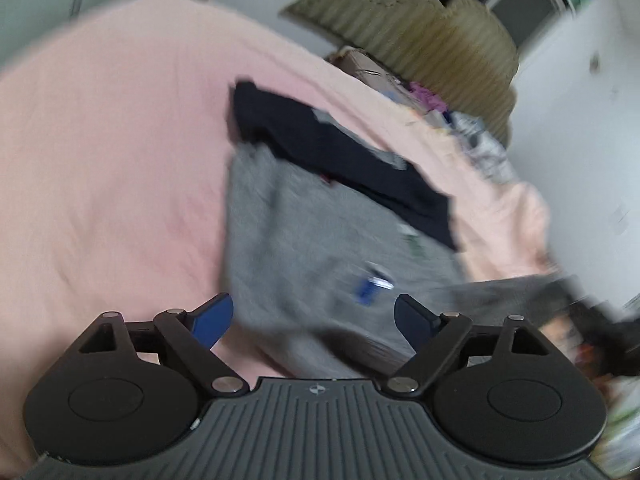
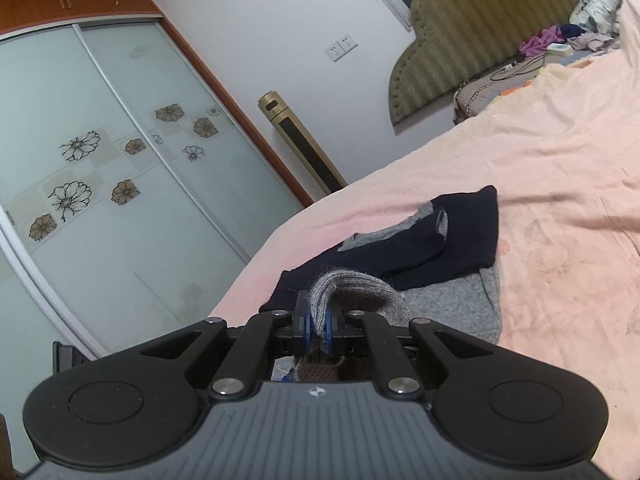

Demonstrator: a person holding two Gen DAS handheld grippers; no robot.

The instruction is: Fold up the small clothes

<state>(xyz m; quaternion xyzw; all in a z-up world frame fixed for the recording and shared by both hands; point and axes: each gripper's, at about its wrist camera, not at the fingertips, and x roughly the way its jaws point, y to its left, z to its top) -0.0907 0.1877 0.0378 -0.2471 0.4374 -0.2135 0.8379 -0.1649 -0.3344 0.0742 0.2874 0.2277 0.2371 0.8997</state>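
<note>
Grey garment (image 1: 304, 240) motion-blurred, small blue tag (image 1: 370, 282) unreadable, right edge clutter smeared

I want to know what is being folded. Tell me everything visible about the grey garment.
The grey garment looks like a soft, fuzzy knit. It lies mostly flat on the pink sheet, with a dark navy garment overlapping its far part. One grey edge is lifted into a fold and pinched in the shut right gripper. In the blurred left wrist view, small blue and green marks show on it, and the open left gripper hovers over it, empty.
</note>
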